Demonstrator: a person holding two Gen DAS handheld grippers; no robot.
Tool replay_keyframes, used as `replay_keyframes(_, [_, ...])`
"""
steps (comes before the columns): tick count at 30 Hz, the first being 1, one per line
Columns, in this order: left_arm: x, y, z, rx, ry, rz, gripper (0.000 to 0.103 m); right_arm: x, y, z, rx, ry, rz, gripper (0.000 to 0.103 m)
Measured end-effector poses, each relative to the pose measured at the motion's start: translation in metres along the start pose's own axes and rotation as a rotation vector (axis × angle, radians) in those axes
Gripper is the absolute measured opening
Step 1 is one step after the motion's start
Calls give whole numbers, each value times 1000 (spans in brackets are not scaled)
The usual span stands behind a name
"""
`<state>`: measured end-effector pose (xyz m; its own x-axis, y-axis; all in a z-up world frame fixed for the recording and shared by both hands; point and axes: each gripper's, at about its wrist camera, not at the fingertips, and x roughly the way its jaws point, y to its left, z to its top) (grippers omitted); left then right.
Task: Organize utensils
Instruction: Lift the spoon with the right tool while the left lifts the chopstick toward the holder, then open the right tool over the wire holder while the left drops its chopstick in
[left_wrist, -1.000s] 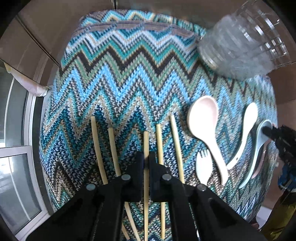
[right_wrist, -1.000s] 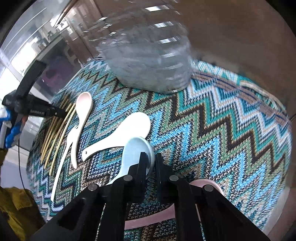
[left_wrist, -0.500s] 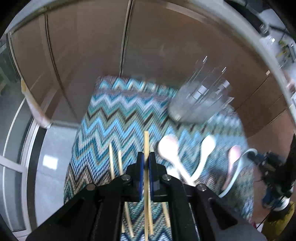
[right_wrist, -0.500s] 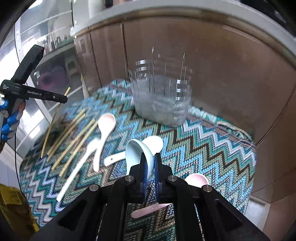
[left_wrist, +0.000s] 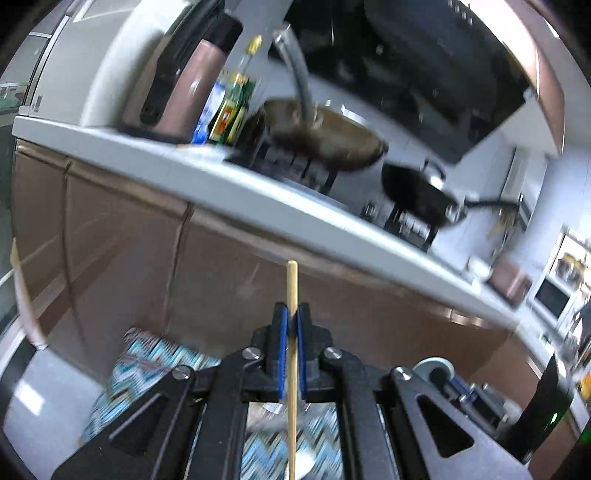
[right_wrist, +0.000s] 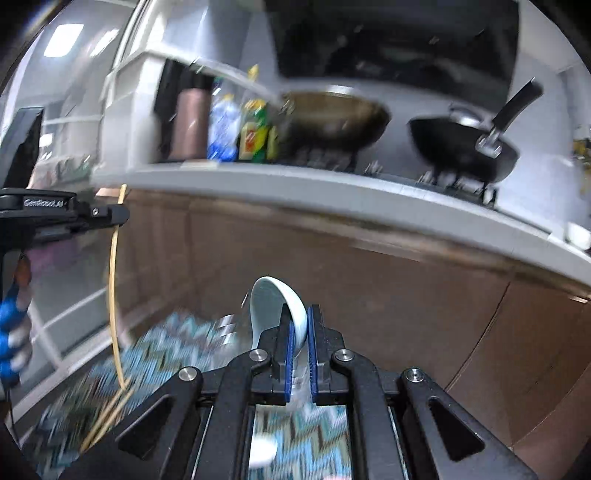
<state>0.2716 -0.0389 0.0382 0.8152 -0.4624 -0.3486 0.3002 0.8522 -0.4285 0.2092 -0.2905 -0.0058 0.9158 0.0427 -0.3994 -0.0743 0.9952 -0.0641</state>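
Left tool (left_wrist: 291, 321) pinched tight on one thin wooden chopstick (left_wrist: 291, 284), blue pads (left_wrist: 282, 332) pressing it from both sides. Chopstick running straight up between the pads, tip poking out past them, the rest dropping down below the tool toward the zigzag cloth (left_wrist: 147, 354). Same left tool seen from the side in the right wrist view (right_wrist: 122, 216), chopstick (right_wrist: 112, 280) hanging down from it to near other chopsticks (right_wrist: 107, 417) lying on the zigzag cloth (right_wrist: 177, 350). White writing on that tool's side, starting "GenRobot", the end too small to read. Right tool (right_wrist: 301, 332) squeezed on a pale blue soup spoon (right_wrist: 275, 299), held up off the cloth, bowl sticking up and forward above the pads, handle going down between them. Behind, a grey worktop (right_wrist: 332, 188) with a brown wok (right_wrist: 332, 118), a black pan (right_wrist: 461, 147), a pink flask (right_wrist: 190, 122) and bottles (right_wrist: 255, 133) with blurry labels, not readable. Brown cupboard doors (right_wrist: 369, 277) under the worktop. Picture blurred low down.
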Motion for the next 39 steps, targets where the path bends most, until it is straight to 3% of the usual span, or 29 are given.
replay_keyframes(6, [47, -17, 3, -3, -113, 60, 4, 42, 0, 15, -7, -62, -155, 6])
replay_keyframes(11, [90, -16, -19, 19, -138, 131, 5, 82, 1, -5, -28, -38, -223, 6])
replay_keyframes(22, [132, 2, -78, 115, -167, 226, 5, 114, 18, -58, -79, 26, -252, 7])
replay_keyframes(27, [127, 7, -89, 159, -138, 230, 7, 113, 15, -68, -43, 57, -224, 9])
replay_keyframes(29, [121, 7, -91, 171, -128, 223, 14, 111, 13, -70, -13, 75, -207, 15])
replay_keyframes(31, [108, 6, -92, 181, -133, 223, 33, 107, 10, -71, 11, 84, -197, 23])
replay_keyframes(33, [87, 6, -91, 181, -145, 216, 40, 98, 6, -71, 36, 89, -184, 28])
replay_keyframes(35, [70, 4, -87, 187, -145, 205, 41, 90, 5, -71, 43, 90, -171, 35])
replay_keyframes(39, [33, 4, -76, 206, -95, 214, 42, 71, 7, -65, 52, 93, -144, 35])
